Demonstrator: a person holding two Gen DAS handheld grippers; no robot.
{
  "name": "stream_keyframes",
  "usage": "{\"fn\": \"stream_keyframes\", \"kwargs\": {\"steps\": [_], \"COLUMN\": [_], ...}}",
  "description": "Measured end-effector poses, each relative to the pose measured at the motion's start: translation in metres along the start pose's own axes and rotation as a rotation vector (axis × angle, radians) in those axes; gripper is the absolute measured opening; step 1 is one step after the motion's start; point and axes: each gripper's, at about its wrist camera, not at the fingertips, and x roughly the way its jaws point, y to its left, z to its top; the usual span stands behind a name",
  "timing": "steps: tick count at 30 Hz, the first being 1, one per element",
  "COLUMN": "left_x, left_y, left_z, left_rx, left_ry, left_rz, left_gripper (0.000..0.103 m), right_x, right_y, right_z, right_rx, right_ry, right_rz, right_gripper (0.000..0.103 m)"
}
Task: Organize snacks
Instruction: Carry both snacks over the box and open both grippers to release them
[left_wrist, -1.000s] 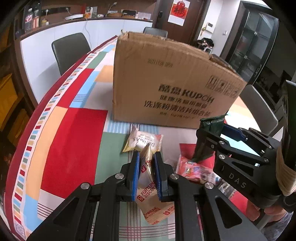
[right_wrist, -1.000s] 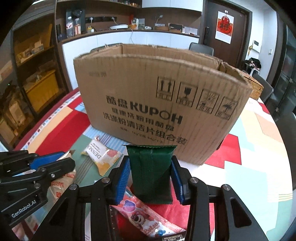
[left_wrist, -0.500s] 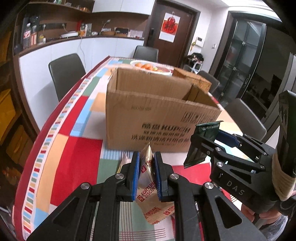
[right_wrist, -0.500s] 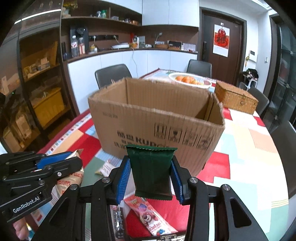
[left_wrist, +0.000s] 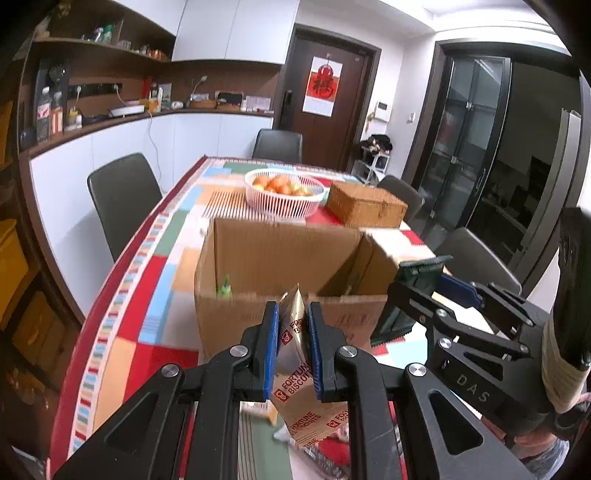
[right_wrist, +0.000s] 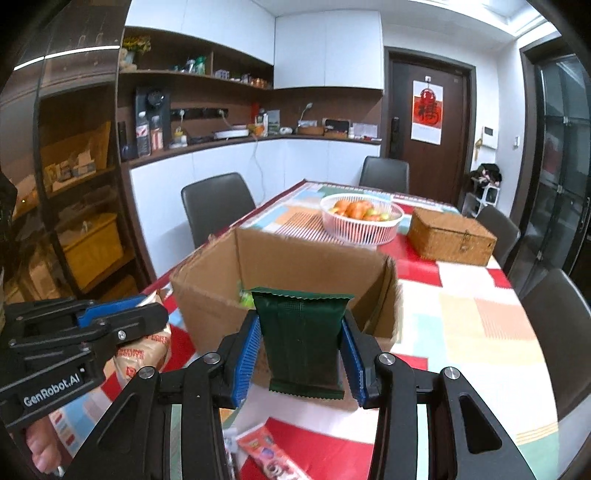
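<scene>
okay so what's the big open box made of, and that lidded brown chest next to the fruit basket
The open box looks like plain brown corrugated cardboard, matte, with raw cut edges and a folded flap. The brown chest seems woven, perhaps rattan or wicker: its sides show a fine basket-weave texture and a small metal clasp at the front. The exact fibre is unclear.

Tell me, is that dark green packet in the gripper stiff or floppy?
The green packet probably holds its shape: it stands upright between the right gripper fingers without drooping. It looks light, pinched only at its sides. Its glossy film may be slippery.
</scene>
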Motion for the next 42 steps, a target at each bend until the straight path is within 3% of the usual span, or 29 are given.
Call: {"fn": "stream_keyframes", "kwargs": {"steps": [14, 20, 31, 33, 35, 36, 38, 42], "left_x": [0.021, 0.044, 0.086, 0.087, 0.078, 0.071, 0.062, 0.043], "left_y": [-0.006, 0.004, 0.021, 0.025, 0.026, 0.025, 0.021, 0.014], "left_z": [0.058, 0.071, 0.084, 0.084, 0.080, 0.076, 0.068, 0.044], "left_rx": [0.057, 0.044, 0.037, 0.030, 0.031, 0.043, 0.064, 0.078], "left_ry": [-0.046, -0.018, 0.033, 0.022, -0.007, -0.023, -0.034, -0.026], "left_rz": [0.020, 0.020, 0.086, 0.118, 0.140, 0.149, 0.177, 0.141], "left_gripper": [0.017, 0.017, 0.018, 0.030, 0.051, 0.053, 0.054, 0.057], "right_x": [0.008, 0.024, 0.065, 0.073, 0.077, 0.078, 0.071, 0.047], "right_y": [-0.022, -0.024, -0.024, -0.026, -0.027, -0.028, -0.028, -0.027], "right_z": [0.048, 0.063, 0.071, 0.072, 0.071, 0.069, 0.065, 0.049], "right_rx": [0.016, -0.005, -0.037, -0.028, -0.019, -0.013, -0.012, -0.021], "right_ry": [-0.049, -0.031, 0.051, 0.066, 0.079, 0.089, 0.066, 0.027], "right_rz": [-0.037, -0.058, -0.080, -0.083, -0.084, -0.099, -0.118, -0.114], "right_gripper": [0.043, 0.043, 0.043, 0.043, 0.053, 0.063, 0.065, 0.065]}}
